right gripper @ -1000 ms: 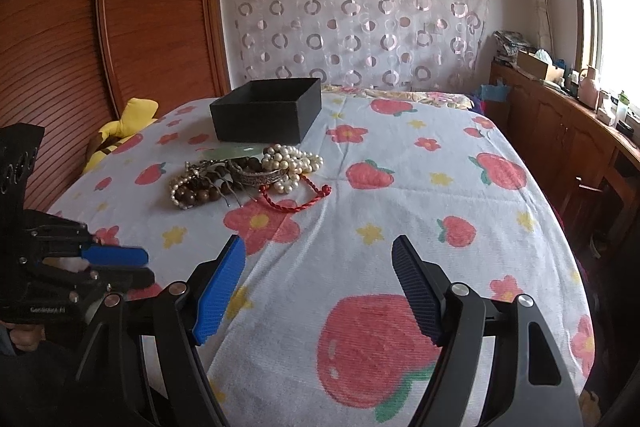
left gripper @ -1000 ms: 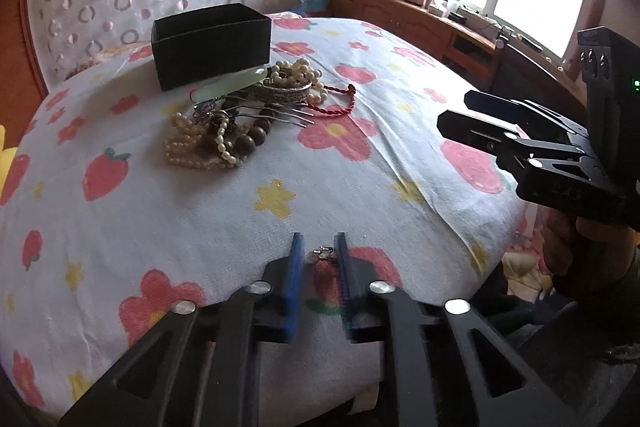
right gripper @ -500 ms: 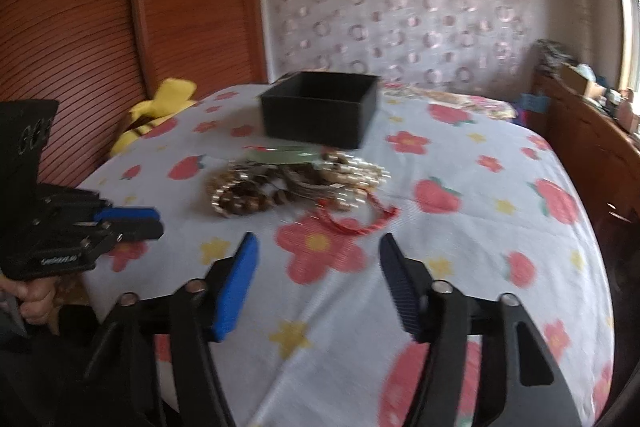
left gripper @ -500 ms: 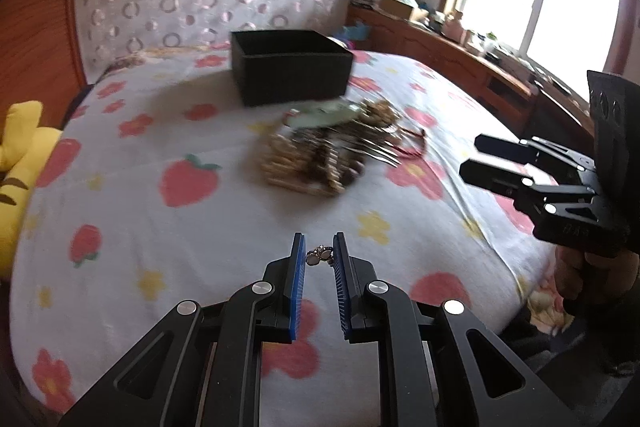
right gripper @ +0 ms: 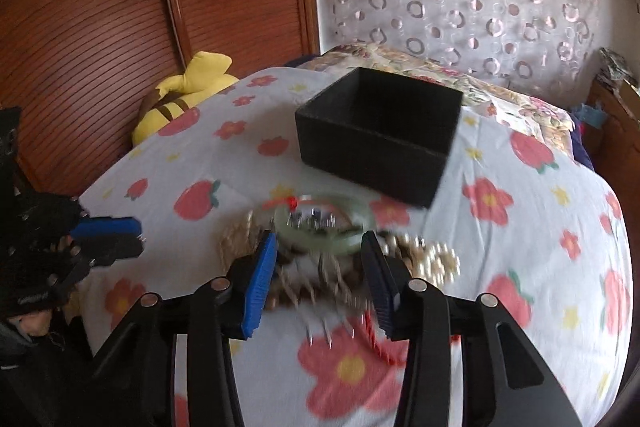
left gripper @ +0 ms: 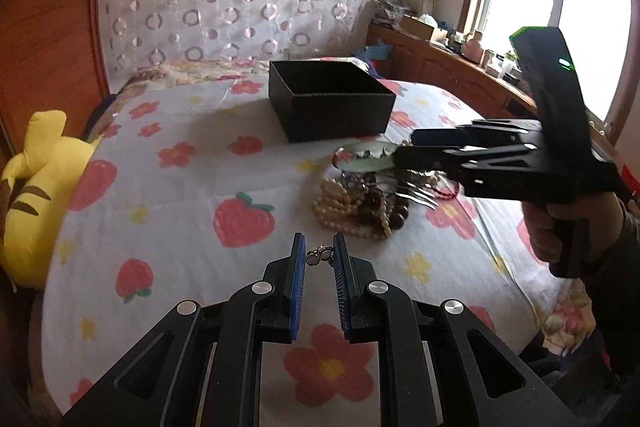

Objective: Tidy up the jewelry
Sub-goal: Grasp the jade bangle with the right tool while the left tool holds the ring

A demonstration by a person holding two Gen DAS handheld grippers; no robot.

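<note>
My left gripper is shut on a small metal earring and holds it above the bed. A jewelry pile of pearl strands, dark beads, a silver comb and a red cord lies in front of an open black box. My right gripper is open, low over the pile, its jaws either side of a pale green bangle. The box stands just beyond. The right gripper also shows in the left wrist view, over the bangle. The left gripper shows in the right wrist view.
The bed has a white cover printed with flowers and strawberries. A yellow plush toy lies at its left edge against a wooden headboard. A wooden cabinet with clutter runs under the window on the right.
My right gripper has moved forward and down to the pile, around the green bangle. My left gripper still holds the earring and has come closer to the pile and box.
</note>
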